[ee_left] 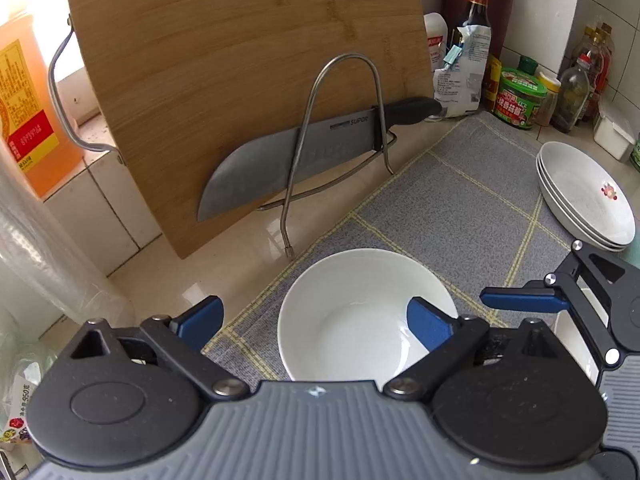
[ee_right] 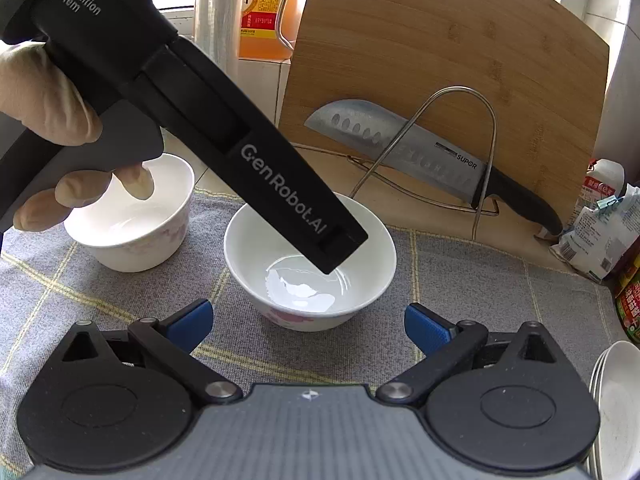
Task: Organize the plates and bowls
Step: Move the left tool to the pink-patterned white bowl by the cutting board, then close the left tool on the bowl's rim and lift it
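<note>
Grey checked cloth (ee_left: pixel 460 200) covers the kitchen counter in the left wrist view. 1 white bowl (ee_left: pixel 360 312) sits between the left gripper (ee_left: pixel 316 320) fingers, its rim over the right pad; the jaws stand wide, pressing nothing. 3 stacked plates (ee_left: pixel 588 200) lie well apart at the right. From the right wrist view, 2 bowls show: that bowl just ahead of the right gripper (ee_right: pixel 308 324), another bowl (ee_right: pixel 132 216) left. Its jaws gape wide, empty.

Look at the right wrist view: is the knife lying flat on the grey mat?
No, the knife rests in the wire rack against the cutting board.
</note>
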### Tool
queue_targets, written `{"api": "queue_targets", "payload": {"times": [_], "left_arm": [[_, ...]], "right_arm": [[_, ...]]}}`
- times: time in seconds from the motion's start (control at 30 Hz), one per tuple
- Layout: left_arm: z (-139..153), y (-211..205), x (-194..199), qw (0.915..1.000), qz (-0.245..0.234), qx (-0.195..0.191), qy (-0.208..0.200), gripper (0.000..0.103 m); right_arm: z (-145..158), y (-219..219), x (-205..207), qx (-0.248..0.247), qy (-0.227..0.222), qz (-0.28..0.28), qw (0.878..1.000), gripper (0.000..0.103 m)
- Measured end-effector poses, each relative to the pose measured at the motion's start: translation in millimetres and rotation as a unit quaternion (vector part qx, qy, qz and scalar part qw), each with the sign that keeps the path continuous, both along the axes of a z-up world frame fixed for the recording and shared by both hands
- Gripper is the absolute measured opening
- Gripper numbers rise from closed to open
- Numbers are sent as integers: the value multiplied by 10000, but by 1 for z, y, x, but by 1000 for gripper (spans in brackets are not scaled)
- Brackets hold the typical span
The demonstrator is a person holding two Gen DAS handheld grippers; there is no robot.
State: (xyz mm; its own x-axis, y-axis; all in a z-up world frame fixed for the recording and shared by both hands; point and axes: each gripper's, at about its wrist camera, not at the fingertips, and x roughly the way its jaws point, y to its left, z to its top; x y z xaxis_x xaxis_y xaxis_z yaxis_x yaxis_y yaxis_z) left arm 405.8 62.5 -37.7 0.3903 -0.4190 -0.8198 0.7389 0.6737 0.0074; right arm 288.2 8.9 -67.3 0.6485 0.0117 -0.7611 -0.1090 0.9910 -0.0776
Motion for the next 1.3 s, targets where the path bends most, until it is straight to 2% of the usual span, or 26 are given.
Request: {"api": "queue_targets", "payload": {"times": [0.13, 0.2, 0.23, 0.37, 0.53, 0.63, 1.3], "left_arm": [[-6, -4, 6, 9998, -103, 7, 146, 92], [-8, -6, 9, 9997, -129, 27, 223, 84], [-9, -7, 10, 9996, -143, 37, 251, 83], [-12, -11, 13, 9991, -215, 44, 367, 74], [-13, -13, 13, 9987, -280, 67, 416, 72], [-13, -14, 13, 9984, -323, 58, 459, 67], [-13, -20, 17, 9960, -664, 321, 495, 65]], "right_arm": [[-7, -1, 7, 97, 80, -15, 9999, 103], [-10, -1, 12, 112, 119, -14, 9999, 102], [-11, -2, 14, 120, 133, -20, 9998, 101], [-14, -4, 20, 183, 165, -23, 9997, 94], [-15, -8, 23, 284, 160, -31, 9995, 88], [-14, -10, 23, 303, 117, -15, 9995, 87], [-15, -17, 20, 415, 78, -18, 9991, 86]]}}
